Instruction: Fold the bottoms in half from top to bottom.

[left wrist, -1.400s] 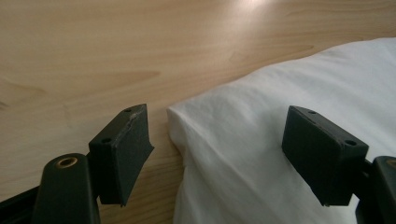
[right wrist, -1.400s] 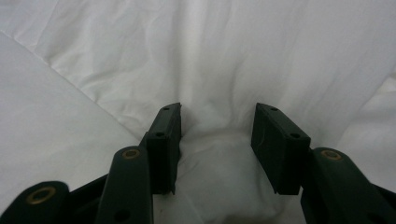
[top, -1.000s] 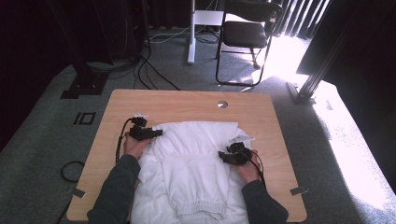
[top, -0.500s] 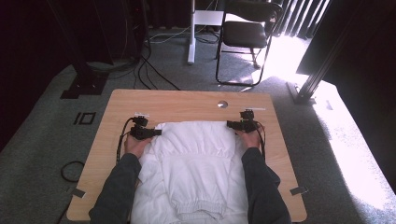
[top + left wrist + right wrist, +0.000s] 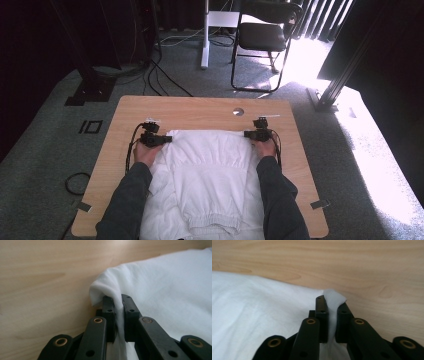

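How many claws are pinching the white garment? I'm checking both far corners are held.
2. The left claw pinches the white garment's far-left corner; the right claw pinches its far-right corner.

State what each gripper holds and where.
Left gripper pinches the white garment at its far left corner; right gripper pinches its far right corner.

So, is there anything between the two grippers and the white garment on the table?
Nothing visible. The left gripper and the right gripper are each shut directly on a far corner of the white garment, cloth pinched between the jaws.
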The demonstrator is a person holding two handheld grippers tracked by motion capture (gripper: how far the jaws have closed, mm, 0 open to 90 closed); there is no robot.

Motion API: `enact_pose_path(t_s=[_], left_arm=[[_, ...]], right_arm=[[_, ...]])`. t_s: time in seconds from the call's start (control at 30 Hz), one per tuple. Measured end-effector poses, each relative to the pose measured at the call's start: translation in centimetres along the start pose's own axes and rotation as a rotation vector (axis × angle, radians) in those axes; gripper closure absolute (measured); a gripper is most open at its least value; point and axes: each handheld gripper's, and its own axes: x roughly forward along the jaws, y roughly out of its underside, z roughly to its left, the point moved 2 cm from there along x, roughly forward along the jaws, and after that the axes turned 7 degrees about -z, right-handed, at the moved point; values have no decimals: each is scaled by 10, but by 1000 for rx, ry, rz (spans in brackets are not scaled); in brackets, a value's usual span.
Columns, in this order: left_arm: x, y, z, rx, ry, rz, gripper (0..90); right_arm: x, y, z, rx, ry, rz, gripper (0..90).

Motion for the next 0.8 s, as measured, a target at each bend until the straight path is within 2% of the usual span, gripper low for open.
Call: enact_pose_path(t_s=[0.07,0.1,0.13,0.17,0.2,0.3,0.4,0.53,0.67,0.8], left_arm=[[-8,-9,0,2,7,-28,848],[-17,-19,-3,14,9,-57,849],[-23,-27,-5,17,13,-83,850],[-27,-32,-7,23,14,-95,850],[-34,-41,-10,37,13,-123,850],[-50,-60,-17,62,23,-196,850],[-64,-71,-22,80,34,-240,850],[-76,-67,-30,130,42,-243,849],[-94,-53,-39,180,65,-253,848],[-118,-31,-50,239,80,-246,857]], right_arm=[[-9,-8,1,-13,-10,-35,851],[-13,-12,1,-16,-22,-53,852],[-23,-23,3,-38,-45,-96,853],[-31,-30,5,-56,-48,-124,854],[-35,-35,6,-66,-49,-139,854],[-55,-53,12,-88,-59,-233,854],[-70,-64,16,-100,-79,-299,854],[-83,-59,17,-126,-101,-313,853],[-103,-40,19,-130,-147,-346,852],[-126,-14,25,-182,-176,-351,850]])
